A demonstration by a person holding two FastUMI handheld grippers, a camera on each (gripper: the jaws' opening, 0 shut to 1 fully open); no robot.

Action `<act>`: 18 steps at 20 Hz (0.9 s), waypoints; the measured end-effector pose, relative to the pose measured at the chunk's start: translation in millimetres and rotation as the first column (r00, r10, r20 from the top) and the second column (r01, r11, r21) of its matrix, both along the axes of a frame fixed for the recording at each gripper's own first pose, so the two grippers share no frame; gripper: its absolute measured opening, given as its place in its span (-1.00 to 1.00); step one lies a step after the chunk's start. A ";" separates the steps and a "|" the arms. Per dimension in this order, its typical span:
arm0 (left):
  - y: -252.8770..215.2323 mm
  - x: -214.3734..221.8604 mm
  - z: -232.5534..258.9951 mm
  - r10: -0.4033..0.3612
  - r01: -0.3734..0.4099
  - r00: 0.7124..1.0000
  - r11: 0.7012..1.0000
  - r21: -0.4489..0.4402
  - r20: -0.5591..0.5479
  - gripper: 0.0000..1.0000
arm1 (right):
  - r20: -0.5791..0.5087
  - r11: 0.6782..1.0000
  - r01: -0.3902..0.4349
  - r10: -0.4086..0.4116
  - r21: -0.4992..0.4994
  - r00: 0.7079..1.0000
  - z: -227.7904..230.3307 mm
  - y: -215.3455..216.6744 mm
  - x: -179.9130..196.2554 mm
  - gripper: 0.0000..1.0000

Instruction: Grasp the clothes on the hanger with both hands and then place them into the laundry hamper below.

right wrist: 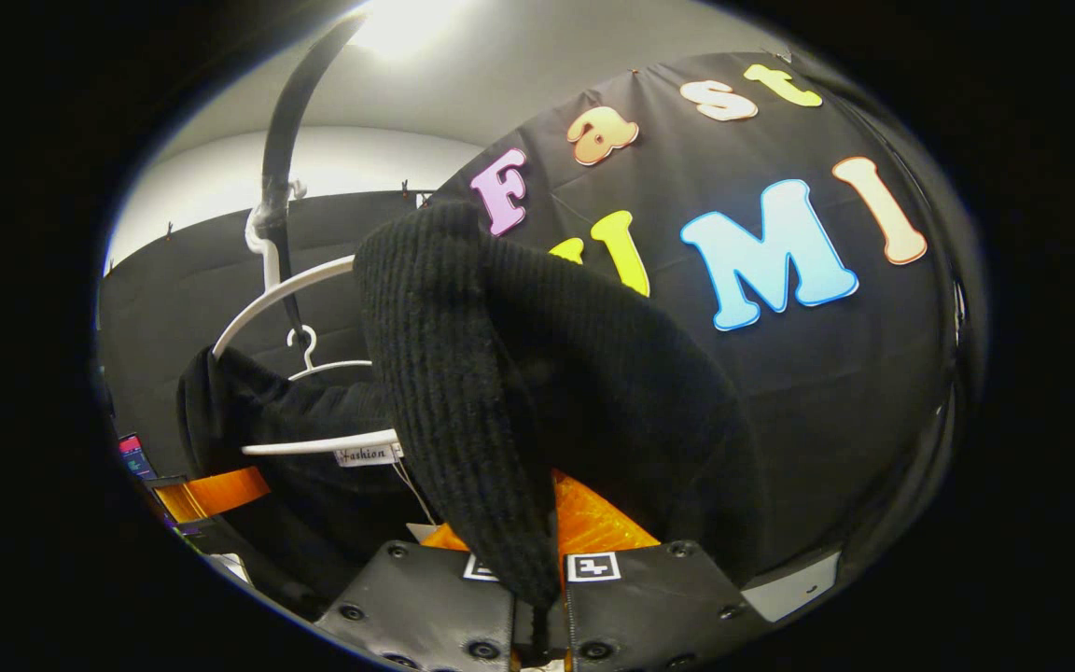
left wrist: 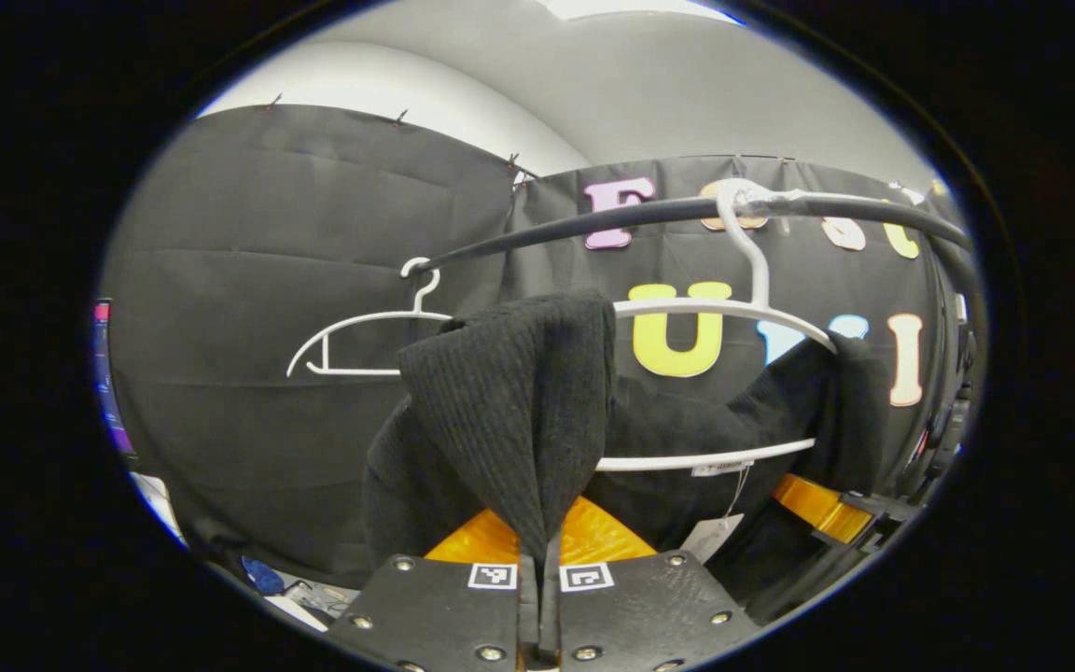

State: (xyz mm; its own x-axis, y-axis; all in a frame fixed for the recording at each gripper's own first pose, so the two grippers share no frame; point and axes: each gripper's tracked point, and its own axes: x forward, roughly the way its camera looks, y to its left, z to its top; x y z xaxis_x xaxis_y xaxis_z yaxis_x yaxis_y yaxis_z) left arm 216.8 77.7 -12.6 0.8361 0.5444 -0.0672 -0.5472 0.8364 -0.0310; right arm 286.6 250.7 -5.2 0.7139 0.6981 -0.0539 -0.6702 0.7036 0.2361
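left gripper (left wrist: 538,574) | dark screwed plates | square black-and-white markers | right gripper (right wrist: 537,597) alike

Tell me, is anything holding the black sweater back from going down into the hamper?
Yes. The black sweater is draped over the white hanger, which hooks on the black rail. Both grippers, left and right, are shut on it. The hamper's position cannot be told.
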 end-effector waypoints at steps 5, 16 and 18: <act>-7.4 -24.4 24.9 -0.049 0.050 0.998 0.999 -0.016 0.046 -0.95 | 0.005 0.997 0.075 -0.075 0.031 0.997 14.4 -20.3 2.2 -0.82; 2.3 -60.7 80.3 -0.126 0.136 0.980 0.989 -0.060 0.155 -0.95 | 0.041 0.967 0.237 -0.242 0.097 0.969 58.3 -58.9 8.1 -0.82; 10.5 -69.4 92.6 -0.130 0.142 0.976 0.988 -0.057 0.175 -0.95 | 0.062 0.958 0.265 -0.273 0.105 0.960 67.0 -65.5 9.2 -0.82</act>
State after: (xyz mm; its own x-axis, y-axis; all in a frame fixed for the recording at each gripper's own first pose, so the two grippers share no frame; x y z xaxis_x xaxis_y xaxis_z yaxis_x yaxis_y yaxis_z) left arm 147.4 88.2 79.9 0.9043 0.4240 0.0489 -0.4103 0.8951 -0.1743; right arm 295.7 185.2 61.9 0.8754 0.4790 0.0643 -0.4776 0.8370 0.2670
